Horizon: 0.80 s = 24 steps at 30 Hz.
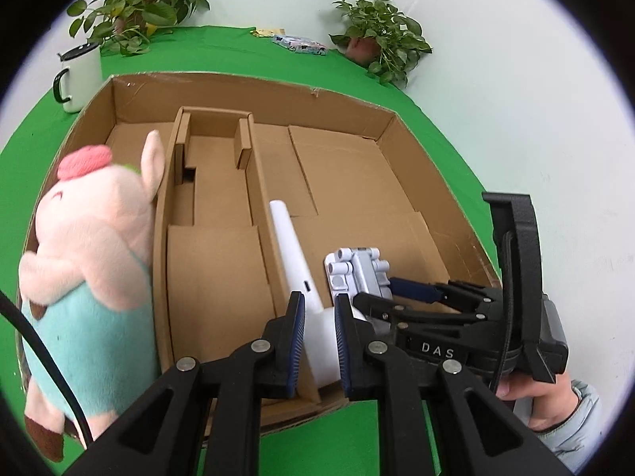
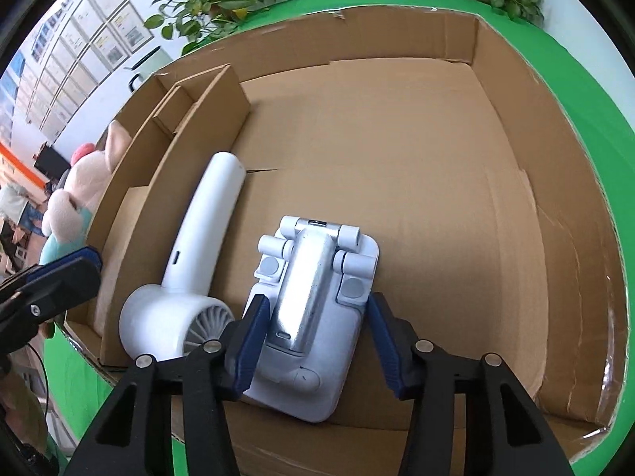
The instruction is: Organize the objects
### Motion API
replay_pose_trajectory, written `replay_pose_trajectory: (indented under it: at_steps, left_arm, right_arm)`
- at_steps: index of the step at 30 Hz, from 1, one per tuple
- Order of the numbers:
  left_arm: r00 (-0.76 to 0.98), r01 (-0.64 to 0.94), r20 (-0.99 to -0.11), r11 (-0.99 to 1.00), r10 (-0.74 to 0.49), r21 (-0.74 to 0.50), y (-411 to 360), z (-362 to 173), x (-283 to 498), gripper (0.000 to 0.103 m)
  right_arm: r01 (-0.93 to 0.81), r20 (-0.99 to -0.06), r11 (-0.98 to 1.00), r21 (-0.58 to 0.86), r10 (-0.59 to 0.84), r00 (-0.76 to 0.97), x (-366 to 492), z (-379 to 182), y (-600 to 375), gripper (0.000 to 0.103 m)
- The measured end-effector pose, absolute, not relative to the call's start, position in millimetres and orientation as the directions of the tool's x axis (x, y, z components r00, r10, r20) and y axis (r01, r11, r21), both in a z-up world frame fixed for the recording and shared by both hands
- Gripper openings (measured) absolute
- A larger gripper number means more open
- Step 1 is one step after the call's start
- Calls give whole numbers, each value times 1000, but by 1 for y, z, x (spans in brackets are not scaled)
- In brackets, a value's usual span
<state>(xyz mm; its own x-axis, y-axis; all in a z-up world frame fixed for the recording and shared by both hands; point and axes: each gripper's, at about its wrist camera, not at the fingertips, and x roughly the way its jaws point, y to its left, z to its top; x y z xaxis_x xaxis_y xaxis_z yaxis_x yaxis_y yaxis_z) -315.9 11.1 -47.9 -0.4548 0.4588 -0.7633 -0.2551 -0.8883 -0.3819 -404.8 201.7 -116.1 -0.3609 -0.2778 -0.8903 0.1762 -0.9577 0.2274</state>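
A big open cardboard box (image 1: pixel 246 79) lies on green cloth. On its floor, a white handheld blower (image 2: pixel 198 246) lies along a cardboard divider (image 2: pixel 186 174), with a white folding stand (image 2: pixel 313 309) to its right. My right gripper (image 2: pixel 317 305) is open and reaches down over the stand's near end. Its left pad is against the stand's edge, and the right pad stands a little off it. My left gripper (image 1: pixel 318 305) hovers shut and empty above the blower's round head. A plush pig (image 1: pixel 91 238) in a teal shirt stands at the box's left end.
A white mug (image 1: pixel 79 79) with a black handle stands beyond the box's left corner. Two potted plants (image 1: pixel 139 4) (image 1: pixel 377 35) and some small packets (image 1: pixel 301 44) line the far edge by the wall. The box's right half (image 2: pixel 436 158) is bare cardboard.
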Motion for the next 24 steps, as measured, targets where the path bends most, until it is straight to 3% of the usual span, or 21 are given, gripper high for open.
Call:
replay_pose_trajectory:
  at_steps: [9,16,17,18,19,20,21,22,23,24]
  left_arm:
    - [-477,-257,-757,-895,446,-365,8,-52,-301,14]
    - [-561,-228,-750,-936,351,-268,8,-49,-289,14]
    - [-583,-214,-743,-945,328,-249,6,-48,-286,14]
    - [-609,-197,-733,-953,303,-231,4,-46,-281,14]
    - [-648,-179,-711,-962,274,-208,3,-43,-273,14]
    - [-675,-171,-691,-966,257,-193,1,-40,-265,14]
    - [-699,-164,-674,-971,240,-176,1,-37,-259,15]
    - [-727,-153,-653,-977,211,-146,2,-35,-250,17]
    - [-754,-139,-633,-984,178,-112,3,-32,-243,32]
    - [-775,-122,-615,-989,148,-84,5,-31,-235,56]
  right_arm:
    - [248,-897,-955,163,-248,-366,-398,-112,191,47]
    - [227,-869,-957,183,-265,-418,-384,-101,196,49]
    - [233,-849,-959,162,-256,-462,-375,-91,197,52]
    - [240,-814,-962,132,-243,-528,-362,-78,198,69]
    - [238,-777,-965,109,-232,-585,-348,-67,199,94]
    - [236,-739,-968,89,-223,-635,-335,-58,200,103]
    - [237,-684,-969,63,-215,-697,-314,-46,201,102]
    - [232,-647,-972,43,-205,-734,-299,-40,201,102]
    - [224,-617,-974,28,-193,-763,-285,-36,200,102]
    - [216,-589,-976,15,-184,-787,-270,-33,200,102]
